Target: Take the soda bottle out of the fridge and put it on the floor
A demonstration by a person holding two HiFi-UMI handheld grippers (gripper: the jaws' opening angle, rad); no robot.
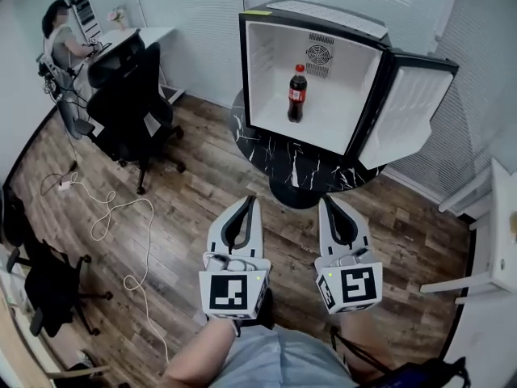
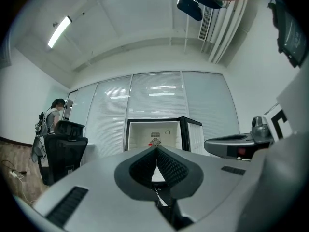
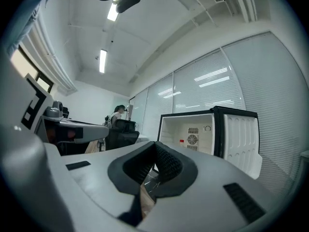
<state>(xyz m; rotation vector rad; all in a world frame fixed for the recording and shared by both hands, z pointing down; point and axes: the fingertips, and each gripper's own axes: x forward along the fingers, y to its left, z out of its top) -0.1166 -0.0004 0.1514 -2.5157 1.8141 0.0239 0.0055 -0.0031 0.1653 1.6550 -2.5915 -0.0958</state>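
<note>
A dark soda bottle (image 1: 297,94) with a red cap and label stands upright inside the small open fridge (image 1: 266,35), whose door (image 1: 409,113) hangs open to the right. The fridge sits on a round black marble table (image 1: 292,168). My left gripper (image 1: 251,200) and right gripper (image 1: 324,201) are side by side over the wooden floor, well short of the fridge, both shut and holding nothing. In the left gripper view only the bottle's red cap (image 2: 151,143) peeks above the shut jaws. The right gripper view shows the red cap (image 3: 181,141) inside the fridge (image 3: 212,115).
A black office chair (image 1: 129,103) stands at the left near a desk where a person (image 1: 60,35) sits. A white cable (image 1: 113,217) snakes over the floor. Another chair (image 1: 44,285) is at the lower left, a white shelf (image 1: 497,241) at the right.
</note>
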